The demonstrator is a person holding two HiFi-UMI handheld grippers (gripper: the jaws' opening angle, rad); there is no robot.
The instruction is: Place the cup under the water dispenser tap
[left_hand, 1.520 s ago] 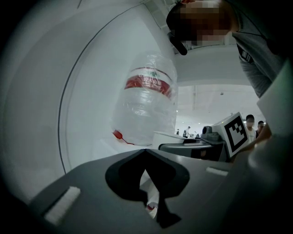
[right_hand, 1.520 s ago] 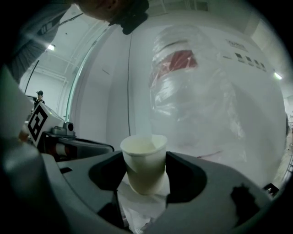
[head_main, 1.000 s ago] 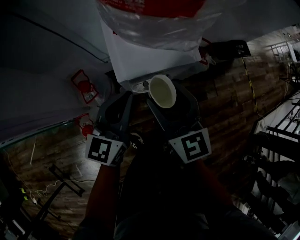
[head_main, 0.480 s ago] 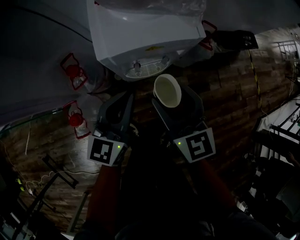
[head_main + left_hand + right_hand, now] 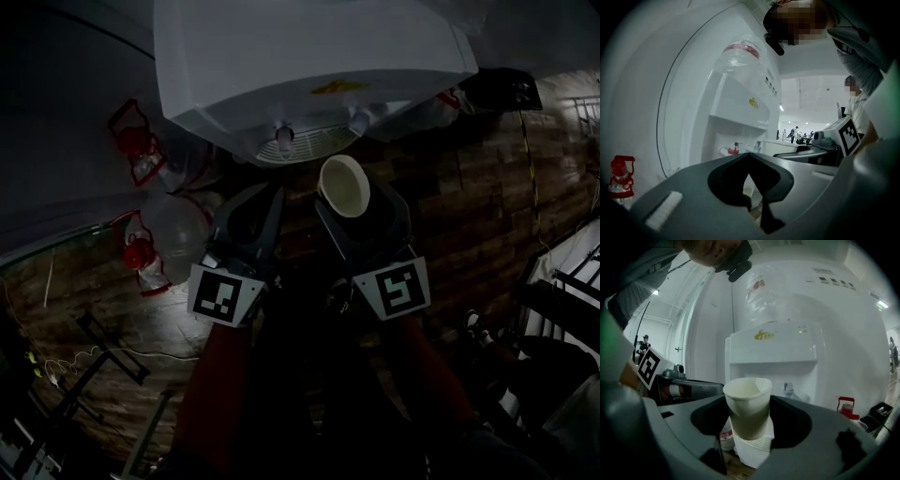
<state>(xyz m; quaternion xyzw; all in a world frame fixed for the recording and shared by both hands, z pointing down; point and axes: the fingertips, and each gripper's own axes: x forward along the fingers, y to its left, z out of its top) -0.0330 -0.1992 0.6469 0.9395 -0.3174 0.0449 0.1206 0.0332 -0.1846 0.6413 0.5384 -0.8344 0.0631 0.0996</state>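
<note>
A white paper cup (image 5: pixel 344 185) stands upright between the jaws of my right gripper (image 5: pixel 349 195), which is shut on its lower half. In the right gripper view the cup (image 5: pixel 747 408) is in front of the white water dispenser (image 5: pixel 773 352), below its recess, with one tap (image 5: pixel 788 390) showing just right of the rim. From above, two taps (image 5: pixel 284 139) jut out over the round drip grille (image 5: pixel 305 145), just beyond the cup. My left gripper (image 5: pixel 270 199) is beside it on the left, shut and empty; its tips meet (image 5: pixel 749 154) below the red tap (image 5: pixel 732 150).
Red-capped water jugs (image 5: pixel 136 150) stand on the wooden floor (image 5: pixel 469 216) left of the dispenser, and another red-topped one (image 5: pixel 846 408) is at its right. A black box (image 5: pixel 502 89) lies at the far right. Cables (image 5: pixel 66 366) trail at lower left.
Both grippers have sunk in front of the dispenser, which now fills the top of the head view. The cup has stayed in the right gripper, now near the drip grille.
</note>
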